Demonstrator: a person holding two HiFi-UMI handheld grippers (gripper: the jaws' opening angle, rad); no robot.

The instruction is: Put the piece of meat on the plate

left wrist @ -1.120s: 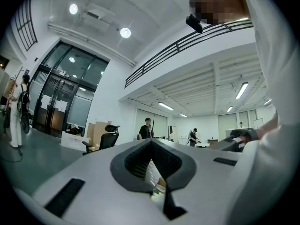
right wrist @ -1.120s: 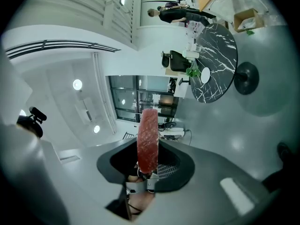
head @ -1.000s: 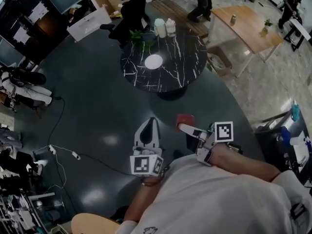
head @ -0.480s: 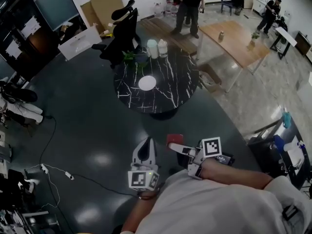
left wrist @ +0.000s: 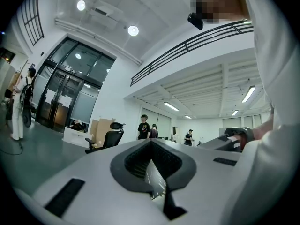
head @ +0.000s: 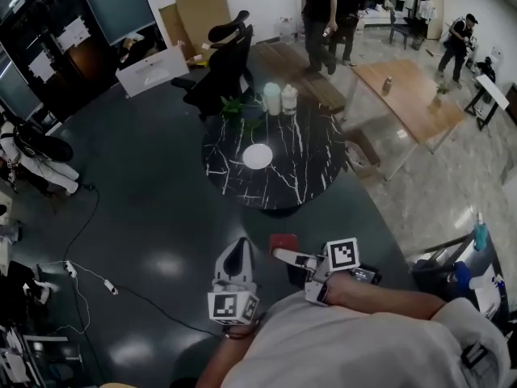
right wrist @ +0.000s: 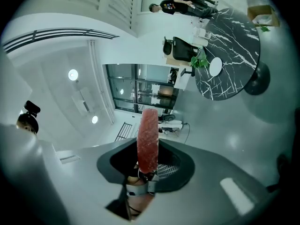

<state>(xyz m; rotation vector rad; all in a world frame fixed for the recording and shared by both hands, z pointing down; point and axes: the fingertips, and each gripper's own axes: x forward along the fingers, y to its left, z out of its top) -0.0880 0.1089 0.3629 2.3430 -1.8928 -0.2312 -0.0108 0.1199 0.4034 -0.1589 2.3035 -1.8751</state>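
Observation:
The piece of meat (head: 283, 242) is a flat red slab clamped in my right gripper (head: 285, 255), which is shut on it and held level over the dark floor. In the right gripper view the meat (right wrist: 148, 130) stands on edge between the jaws of that gripper (right wrist: 146, 171). The white plate (head: 258, 156) lies on the round black marble table (head: 303, 176), well ahead of both grippers; the plate (right wrist: 215, 66) also shows in the right gripper view. My left gripper (head: 239, 245) is beside the right one, jaws together and holding nothing.
Two white jugs (head: 280, 99) and a small plant (head: 237, 106) stand at the table's far edge. A black office chair (head: 228, 61) is behind it, a wooden table (head: 408, 91) to the right. People stand at the back (head: 329, 6). A cable (head: 97, 275) crosses the floor at left.
Both grippers have been carried forward over the floor and the marble table now lies nearer to them. The meat stays gripped in the right gripper.

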